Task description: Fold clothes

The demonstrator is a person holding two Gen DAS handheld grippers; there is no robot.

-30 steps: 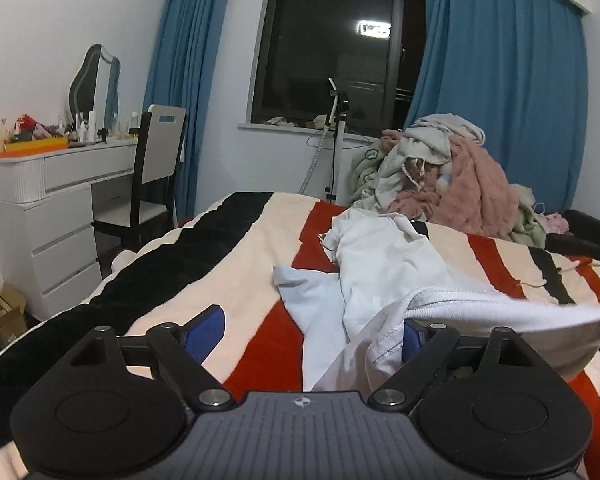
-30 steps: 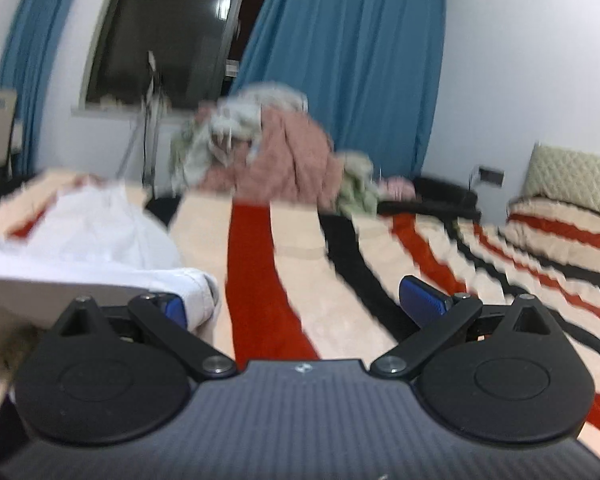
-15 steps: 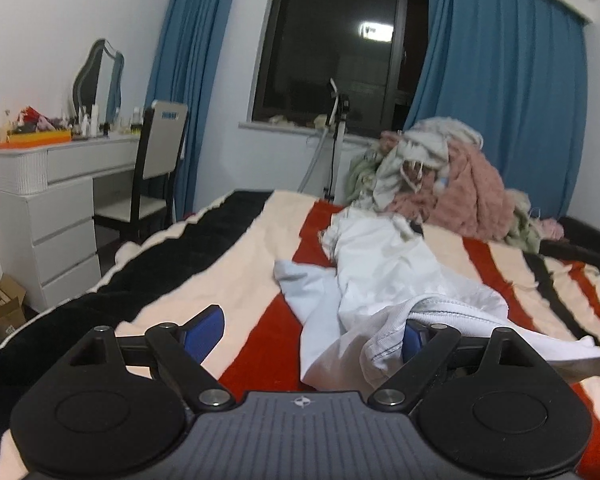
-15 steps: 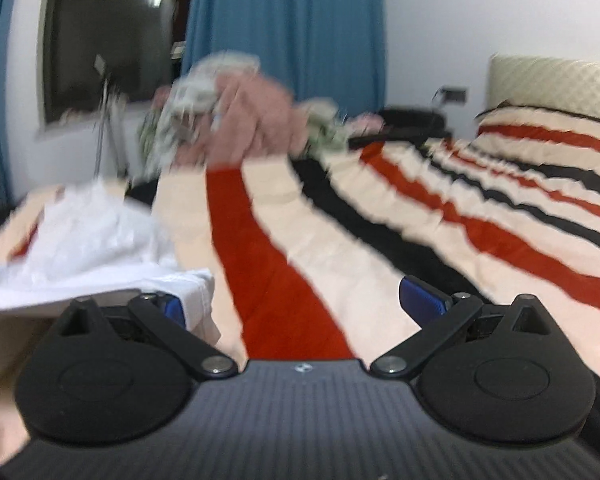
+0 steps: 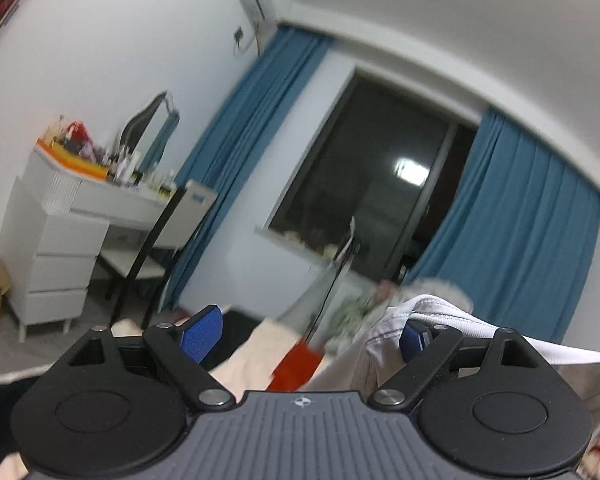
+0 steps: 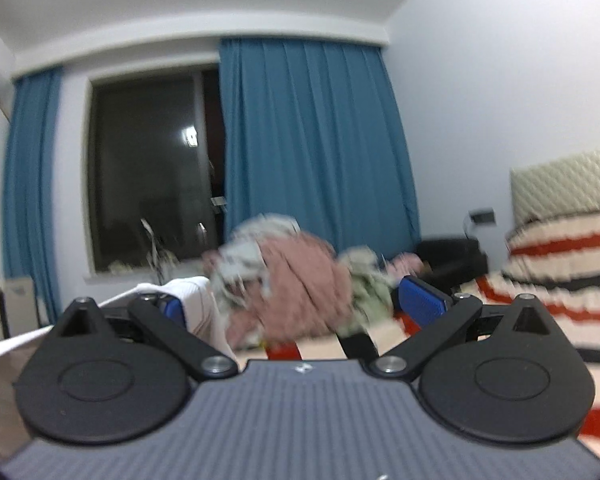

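Note:
A white garment [image 5: 388, 340] hangs off my left gripper's right finger, its hem stretched taut to the right [image 5: 560, 350]. The left gripper [image 5: 308, 330] has its fingers spread wide, cloth hooked over the right blue pad only. In the right wrist view the same white garment [image 6: 198, 300] drapes over the left finger of my right gripper [image 6: 296, 306], whose fingers are also spread wide. Both grippers are tilted upward, holding the garment stretched between them above the striped bed [image 6: 540, 292].
A pile of pink and pale clothes [image 6: 296, 272] lies at the bed's far end below blue curtains [image 6: 312, 140] and a dark window [image 5: 364, 200]. A white dresser [image 5: 60, 232] and chair [image 5: 168, 232] stand at left. A headboard [image 6: 568, 184] is at right.
Both grippers have swung sharply upward, lifting the white garment off the bed. The views now show the wall, window and ceiling instead of the bedspread. The garment stays hooked on both.

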